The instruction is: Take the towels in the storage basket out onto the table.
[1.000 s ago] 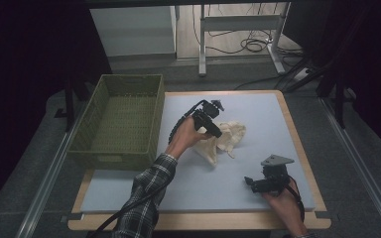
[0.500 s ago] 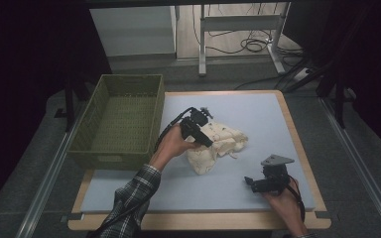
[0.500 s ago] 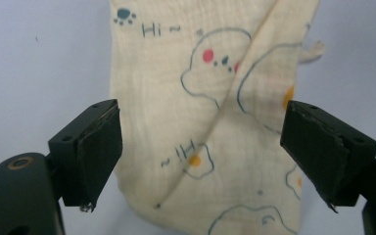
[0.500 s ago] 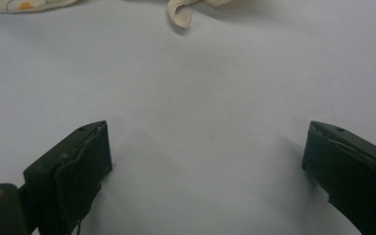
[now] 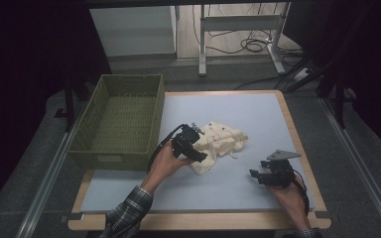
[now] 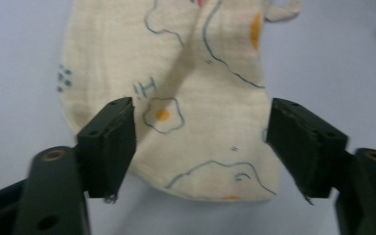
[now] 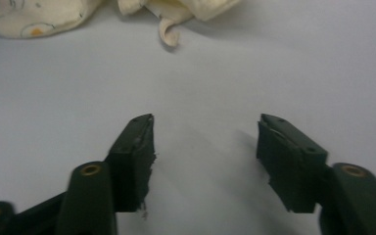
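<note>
A cream cloth (image 5: 224, 138) printed with eggs and blue outlines lies crumpled on the pale blue table (image 5: 238, 191). My left gripper (image 5: 202, 156) hangs over the cloth's near-left end. In the left gripper view its jaws straddle a rounded flap of the cloth (image 6: 191, 93) without touching it. The left gripper (image 6: 200, 142) is open, and its jaws have just been closing. My right gripper (image 5: 254, 174) rests low at the near right, apart from the cloth (image 7: 34, 22). The right gripper (image 7: 203, 147) is open over bare table, and its jaws have just been closing with nothing between them.
A green woven basket (image 5: 110, 159) stands along the table's left side, close to my left hand. The wooden table edge (image 5: 297, 134) runs down the right. Table legs and cables (image 5: 250, 44) are on the floor beyond the far edge.
My left hand has moved toward the near left and lower, from above the cloth's middle to its near-left end. The right hand has stayed in place.
</note>
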